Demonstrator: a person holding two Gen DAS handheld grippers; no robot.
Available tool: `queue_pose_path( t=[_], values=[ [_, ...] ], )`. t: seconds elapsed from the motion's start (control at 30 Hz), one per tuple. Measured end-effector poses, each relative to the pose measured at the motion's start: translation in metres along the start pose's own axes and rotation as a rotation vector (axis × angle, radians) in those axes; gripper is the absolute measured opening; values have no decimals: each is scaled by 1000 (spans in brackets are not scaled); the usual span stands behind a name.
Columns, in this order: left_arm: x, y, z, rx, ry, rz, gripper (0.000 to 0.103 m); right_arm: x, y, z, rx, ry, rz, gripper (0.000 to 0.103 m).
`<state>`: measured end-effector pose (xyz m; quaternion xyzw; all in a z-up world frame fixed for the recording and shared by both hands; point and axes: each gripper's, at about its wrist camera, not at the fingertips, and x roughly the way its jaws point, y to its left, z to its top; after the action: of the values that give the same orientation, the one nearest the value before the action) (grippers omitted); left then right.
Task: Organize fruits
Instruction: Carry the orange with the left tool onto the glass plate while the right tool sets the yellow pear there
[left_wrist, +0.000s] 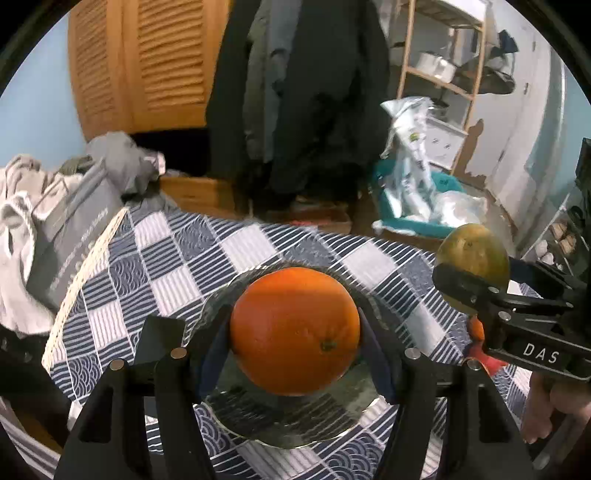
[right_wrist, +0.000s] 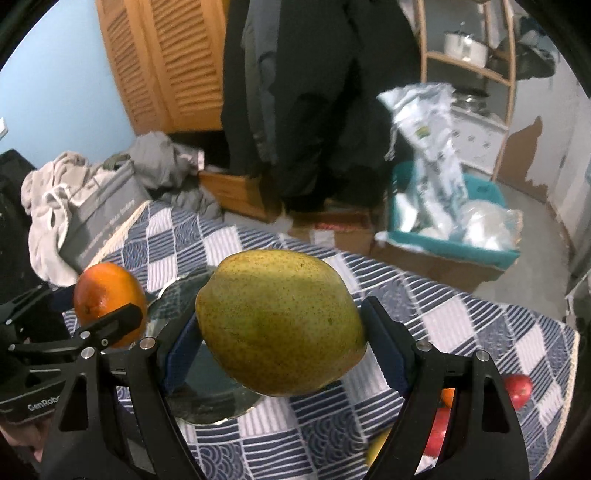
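Above a table (left_wrist: 155, 258) covered in a blue-and-white checked cloth: two hand-held grippers, each carrying one fruit. Left hand-held gripper (left_wrist: 295, 332): black frame, blue pads pinching an orange (left_wrist: 295, 330) from both sides; the orange hangs over a shiny round plate (left_wrist: 295, 424) that lies on the cloth, and whether it touches the plate cannot be told. In the right wrist view the same orange (right_wrist: 105, 295) shows at the left, with a black finger of the left hand-held gripper (right_wrist: 107, 325) in front of it. Right hand-held gripper (right_wrist: 280, 332): same build, blue pads pinching a yellow-green speckled mango (right_wrist: 279, 321), held clear of the cloth beside the plate (right_wrist: 207, 369). In the left wrist view the mango (left_wrist: 476, 251) and right hand-held gripper (left_wrist: 476, 291) appear at the right edge, with part of a person's hand (left_wrist: 546, 410) below them. Remaining fruit on the cloth, lower right of the right wrist view: a red apple (right_wrist: 519, 387), further red and orange pieces partly hidden behind the gripper frame, kind not discernible. Surroundings: a grey bag (left_wrist: 70, 236) with heaped clothes at the table's left edge, louvred wooden doors (left_wrist: 147, 62), dark coats (left_wrist: 314, 92) hanging, a teal basket (right_wrist: 454, 236) with plastic packaging, a wooden shelf (left_wrist: 439, 81) bearing a white pot.
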<state>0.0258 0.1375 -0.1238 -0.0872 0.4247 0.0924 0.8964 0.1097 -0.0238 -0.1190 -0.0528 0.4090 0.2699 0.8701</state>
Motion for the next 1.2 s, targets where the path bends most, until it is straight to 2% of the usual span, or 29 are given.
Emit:
queue_pose_path(
  t=[0.33,0.53,0.73,0.9,1.2],
  values=[
    [46,32,-26,-47,111,47,68,61,35,-17,-73,126,35,82],
    [70,45,-40,-70,179,54,68,91,40,-31,-75,197,47,82],
    [90,52,-51,-83,247,61,68,108,43,-41,-95,247,41,82],
    [102,54,-61,-97,322,33,68,118,40,-51,-102,295,42,83],
    [119,56,-70,-106,388,33,68,119,38,-51,-81,311,58,84]
  ],
)
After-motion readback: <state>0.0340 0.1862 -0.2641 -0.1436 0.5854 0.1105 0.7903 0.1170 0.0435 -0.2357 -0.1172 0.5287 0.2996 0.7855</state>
